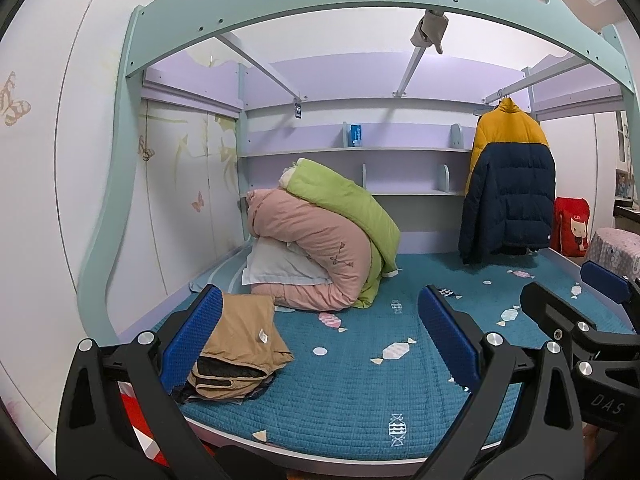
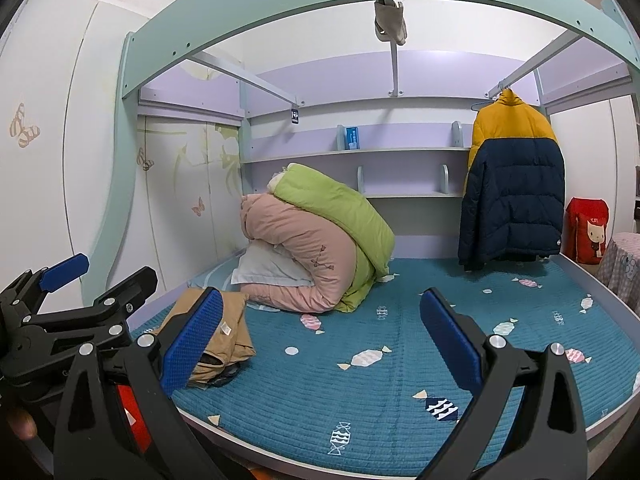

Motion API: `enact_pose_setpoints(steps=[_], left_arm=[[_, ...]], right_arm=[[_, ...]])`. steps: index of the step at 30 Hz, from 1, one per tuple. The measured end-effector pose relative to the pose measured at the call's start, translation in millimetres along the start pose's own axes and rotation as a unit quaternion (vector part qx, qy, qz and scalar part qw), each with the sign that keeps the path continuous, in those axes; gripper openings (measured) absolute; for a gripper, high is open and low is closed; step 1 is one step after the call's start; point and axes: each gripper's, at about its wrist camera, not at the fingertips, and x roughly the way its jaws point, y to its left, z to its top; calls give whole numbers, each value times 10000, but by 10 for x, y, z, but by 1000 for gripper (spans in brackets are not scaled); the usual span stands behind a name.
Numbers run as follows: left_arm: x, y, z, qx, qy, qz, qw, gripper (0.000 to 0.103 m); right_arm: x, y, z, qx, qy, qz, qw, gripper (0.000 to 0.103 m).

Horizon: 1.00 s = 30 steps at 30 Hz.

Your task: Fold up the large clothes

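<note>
A yellow and navy puffer jacket [image 1: 508, 188] [image 2: 512, 184] hangs from a rail at the back right, its hem just above the bed. A folded tan garment [image 1: 240, 352] [image 2: 228, 328] lies at the bed's front left corner. My left gripper [image 1: 320, 344] is open over the front edge of the bed with nothing between its blue pads; the left pad overlaps the tan garment in view. My right gripper [image 2: 322, 344] is open and empty too, held beside the left one. Each shows in the other's view: the right gripper [image 1: 576, 292] and the left gripper [image 2: 100, 276].
A blue quilted mattress [image 1: 344, 400] with candy prints fills the bed under a loft frame. A rolled pink and green duvet pile [image 1: 324, 240] with a pillow sits at the back left. Shelves line the back wall. A red bag [image 1: 572, 226] stands at the far right.
</note>
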Motion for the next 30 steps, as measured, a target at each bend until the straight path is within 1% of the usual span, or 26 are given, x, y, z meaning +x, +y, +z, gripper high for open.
enact_pose_setpoints(steps=[22, 30], left_arm=[[-45, -42, 14, -16, -31, 44, 10000, 98], [-79, -76, 39, -121, -19, 70, 9999, 98]], right_arm=[[-7, 25, -6, 18, 2, -18, 10000, 95], [-19, 96, -36, -43, 14, -66, 10000, 95]])
